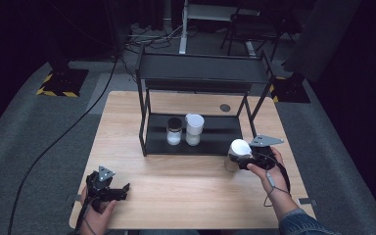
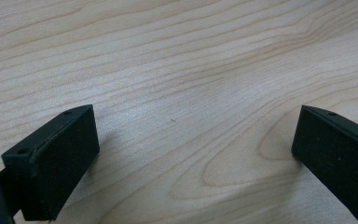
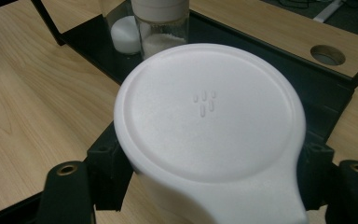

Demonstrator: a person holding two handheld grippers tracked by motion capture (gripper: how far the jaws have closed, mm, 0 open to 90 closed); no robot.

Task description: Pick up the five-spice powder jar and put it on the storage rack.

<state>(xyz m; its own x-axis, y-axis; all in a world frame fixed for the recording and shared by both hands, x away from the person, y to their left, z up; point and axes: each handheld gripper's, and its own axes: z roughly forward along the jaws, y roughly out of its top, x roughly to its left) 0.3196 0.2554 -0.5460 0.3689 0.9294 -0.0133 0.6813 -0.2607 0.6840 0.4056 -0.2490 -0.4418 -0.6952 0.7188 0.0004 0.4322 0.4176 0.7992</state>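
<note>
A light wooden table (image 1: pixel 127 127) carries a black two-tier metal rack (image 1: pixel 200 73), whose lower shelf (image 1: pixel 223 134) holds two jars (image 1: pixel 174 131) of white powder.

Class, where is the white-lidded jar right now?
In the high view the white-lidded jar stands on the table's right side, just in front of the black shelf, clamped by the right hand-held gripper.

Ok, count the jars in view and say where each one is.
3: a black-lidded jar and a white-lidded jar side by side on the rack's lower shelf, and a white-lidded container in the right claw.
</note>
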